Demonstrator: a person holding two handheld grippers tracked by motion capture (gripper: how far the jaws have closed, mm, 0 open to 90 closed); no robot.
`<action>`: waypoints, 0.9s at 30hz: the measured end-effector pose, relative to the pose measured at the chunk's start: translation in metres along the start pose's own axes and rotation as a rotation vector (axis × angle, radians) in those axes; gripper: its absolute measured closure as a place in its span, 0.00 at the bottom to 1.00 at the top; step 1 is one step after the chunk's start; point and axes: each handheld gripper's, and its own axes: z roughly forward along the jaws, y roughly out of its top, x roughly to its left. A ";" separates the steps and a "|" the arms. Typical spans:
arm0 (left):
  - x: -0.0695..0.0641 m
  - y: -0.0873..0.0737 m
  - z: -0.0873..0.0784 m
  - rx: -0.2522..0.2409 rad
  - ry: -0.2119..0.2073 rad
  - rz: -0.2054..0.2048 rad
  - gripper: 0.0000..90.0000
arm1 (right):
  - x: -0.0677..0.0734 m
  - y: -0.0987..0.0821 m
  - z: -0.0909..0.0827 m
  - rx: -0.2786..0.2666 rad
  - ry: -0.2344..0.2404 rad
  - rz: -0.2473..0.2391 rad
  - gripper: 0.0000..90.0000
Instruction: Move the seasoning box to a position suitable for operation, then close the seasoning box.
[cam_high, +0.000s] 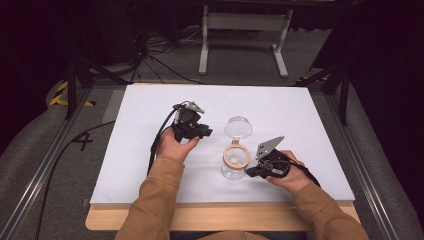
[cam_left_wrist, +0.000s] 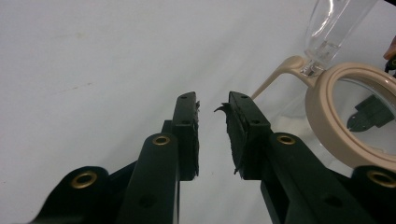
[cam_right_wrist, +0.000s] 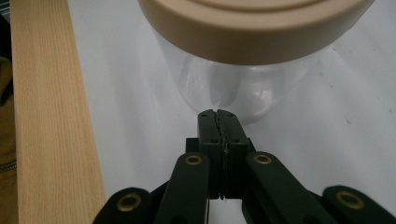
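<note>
Right gripper (cam_high: 248, 173) sits low at about five o'clock on the white table sheet (cam_high: 150, 115), its jaws pressed tight together with nothing between them, tips almost touching the lower wall of the clear glass jar with the beige ring-shaped collar (cam_high: 235, 160); in the right gripper view that jar (cam_right_wrist: 243, 70) looms just ahead of the closed tips, beige rim overhead, the pale wooden table edge (cam_right_wrist: 51, 116) running down the nine o'clock side. Over at the ten o'clock side of the jar, the left gripper (cam_high: 207, 132) is held up off the sheet, jaws parted a modest gap and empty, as its own view shows (cam_left_wrist: 212, 109). Just beyond the jar at twelve o'clock is the clear round glass lid (cam_high: 238, 127), swung open and joined to the collar by what looks like a beige hinge arm (cam_left_wrist: 280, 74), though the glare makes the joint hard to read. So where are we? The jar is open, it appears empty, and neither tool has hold of anything. I'd judge the opening done and the closing, or any loading, not yet begun: a gripper has to reach that lid and bring it over the collar.
</note>
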 end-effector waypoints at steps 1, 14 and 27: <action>0.000 0.000 0.000 -0.005 -0.006 -0.004 0.82 | 0.000 0.000 0.000 0.002 -0.002 -0.004 1.00; 0.002 0.005 -0.005 -0.063 -0.040 -0.024 0.83 | 0.002 0.009 -0.036 -0.121 -0.034 0.020 1.00; -0.002 0.021 0.002 -0.134 -0.085 -0.040 0.86 | 0.023 0.028 -0.056 -0.251 -0.037 0.014 1.00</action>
